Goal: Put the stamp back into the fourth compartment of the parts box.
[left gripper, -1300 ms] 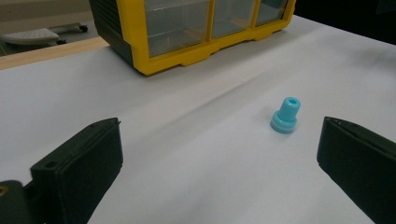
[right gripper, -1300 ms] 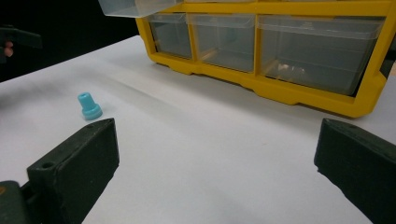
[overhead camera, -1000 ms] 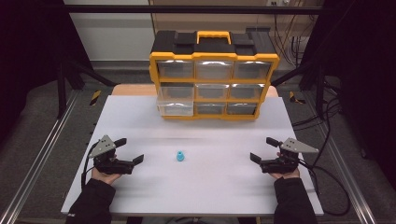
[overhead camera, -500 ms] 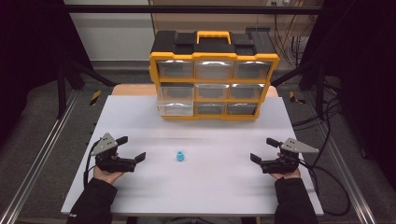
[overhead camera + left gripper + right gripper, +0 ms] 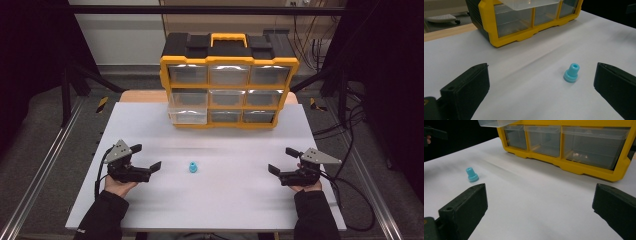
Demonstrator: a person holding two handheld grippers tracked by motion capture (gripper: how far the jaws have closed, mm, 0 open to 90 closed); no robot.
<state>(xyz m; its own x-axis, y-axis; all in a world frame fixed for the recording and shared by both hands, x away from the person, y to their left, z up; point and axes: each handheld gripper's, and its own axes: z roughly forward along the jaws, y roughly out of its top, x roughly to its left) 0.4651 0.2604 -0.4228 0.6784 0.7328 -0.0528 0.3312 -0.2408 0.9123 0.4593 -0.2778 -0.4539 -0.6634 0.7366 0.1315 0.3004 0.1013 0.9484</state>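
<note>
Left gripper view: upright light-blue flanged plug (image 5: 571, 72)

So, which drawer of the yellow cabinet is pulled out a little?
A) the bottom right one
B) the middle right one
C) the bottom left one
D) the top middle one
C: in the high view the bottom left drawer juts forward past the frame of the yellow cabinet, while the other drawers sit flush.
</note>
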